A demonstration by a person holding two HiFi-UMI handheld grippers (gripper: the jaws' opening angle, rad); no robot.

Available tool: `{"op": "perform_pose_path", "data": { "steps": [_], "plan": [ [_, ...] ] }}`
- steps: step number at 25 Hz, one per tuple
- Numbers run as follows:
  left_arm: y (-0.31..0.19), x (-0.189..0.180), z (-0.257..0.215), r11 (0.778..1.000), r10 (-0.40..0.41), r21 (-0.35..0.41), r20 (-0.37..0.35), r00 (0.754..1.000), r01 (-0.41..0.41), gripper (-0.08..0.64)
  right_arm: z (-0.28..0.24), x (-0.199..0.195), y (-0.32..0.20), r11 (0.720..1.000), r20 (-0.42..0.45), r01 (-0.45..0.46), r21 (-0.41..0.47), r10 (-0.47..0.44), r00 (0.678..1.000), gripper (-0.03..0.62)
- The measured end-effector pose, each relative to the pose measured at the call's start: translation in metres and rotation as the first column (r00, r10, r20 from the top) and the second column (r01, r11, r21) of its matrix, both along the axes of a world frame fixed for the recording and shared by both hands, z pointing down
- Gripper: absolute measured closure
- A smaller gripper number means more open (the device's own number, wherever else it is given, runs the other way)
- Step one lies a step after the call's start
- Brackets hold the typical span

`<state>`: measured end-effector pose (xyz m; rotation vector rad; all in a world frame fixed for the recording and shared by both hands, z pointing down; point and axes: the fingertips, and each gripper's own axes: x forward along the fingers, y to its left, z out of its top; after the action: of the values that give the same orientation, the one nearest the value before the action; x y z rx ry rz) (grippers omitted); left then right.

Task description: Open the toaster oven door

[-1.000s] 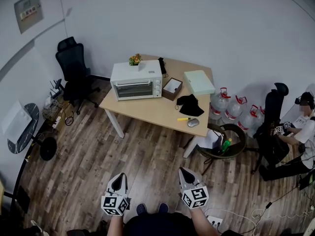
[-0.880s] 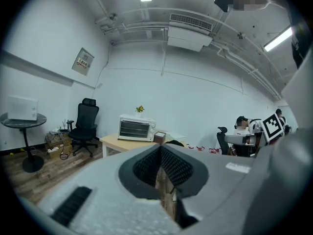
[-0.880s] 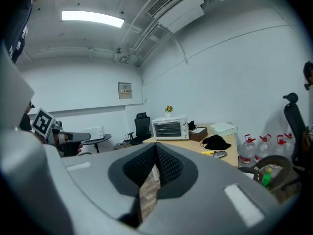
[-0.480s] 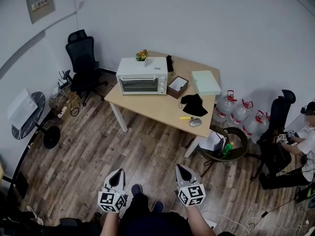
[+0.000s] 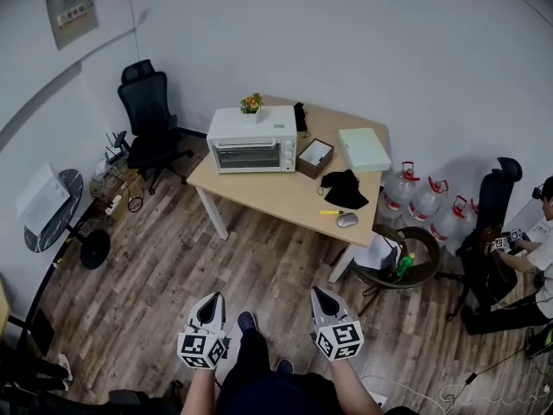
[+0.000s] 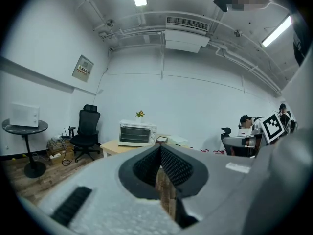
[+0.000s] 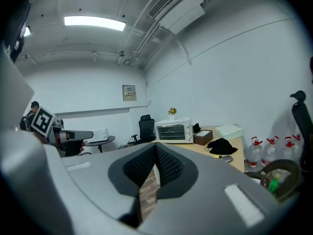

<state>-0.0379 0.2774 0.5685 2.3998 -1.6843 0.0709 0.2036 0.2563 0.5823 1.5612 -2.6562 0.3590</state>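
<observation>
You hold both grippers low in front of your body, side by side and about level, tips pointing ahead toward the table. Your left gripper (image 5: 210, 301) has its jaws brought together at the tips with nothing caught between them. Only floorboards show through the thin slit behind the pads. Your right gripper (image 5: 320, 296) is the same: jaws closed, empty.

The toaster oven (image 5: 252, 142) stands well apart from both, on the left end of the wooden table (image 5: 285, 199). Its glass door (image 5: 245, 156) is upright and closed, facing you. A small potted plant (image 5: 251, 103) sits on top.

Wood floor (image 5: 190, 258) stretches from your feet to the table's near edge. A black office chair (image 5: 145, 111) stands left of the table, a small round side table (image 5: 39, 223) nearer on that side. Water jugs (image 5: 423, 199) line the wall to the right, and a seated person (image 5: 531, 249) is at the far right.
</observation>
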Motion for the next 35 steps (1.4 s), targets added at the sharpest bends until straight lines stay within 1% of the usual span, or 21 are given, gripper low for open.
{"op": "perform_pose_path", "data": {
  "steps": [3,8,12,21,26,35],
  "plan": [
    [-0.009,-0.005,-0.003,1.0,-0.006,0.012,0.014,1.0,0.006,0.565,-0.005,-0.002,-0.009,1.0,-0.002,0.001,0.017,-0.001,1.0,0.578],
    [-0.016,-0.018,0.004,0.999,-0.039,0.006,-0.009,0.999,0.039,0.564,0.001,0.001,-0.02,1.0,0.016,-0.02,0.006,0.02,1.0,0.578],
    [-0.023,-0.023,0.004,0.999,-0.05,0.006,-0.006,0.999,0.05,0.565,0.002,-0.001,-0.027,1.0,0.002,-0.008,0.005,0.008,1.0,0.578],
    [-0.06,-0.027,0.003,0.999,-0.038,0.009,0.004,0.999,0.038,0.563,0.0,-0.009,-0.061,1.0,-0.013,-0.005,0.004,0.005,1.0,0.578],
    [-0.084,-0.029,-0.001,1.0,-0.019,0.015,-0.006,1.0,0.02,0.565,-0.006,-0.014,-0.087,1.0,-0.008,-0.011,0.011,0.011,1.0,0.578],
    [-0.136,-0.039,0.001,1.0,-0.013,-0.006,-0.024,1.0,0.013,0.564,-0.004,-0.026,-0.137,1.0,-0.019,-0.014,-0.015,0.013,1.0,0.578]
  ]
}}
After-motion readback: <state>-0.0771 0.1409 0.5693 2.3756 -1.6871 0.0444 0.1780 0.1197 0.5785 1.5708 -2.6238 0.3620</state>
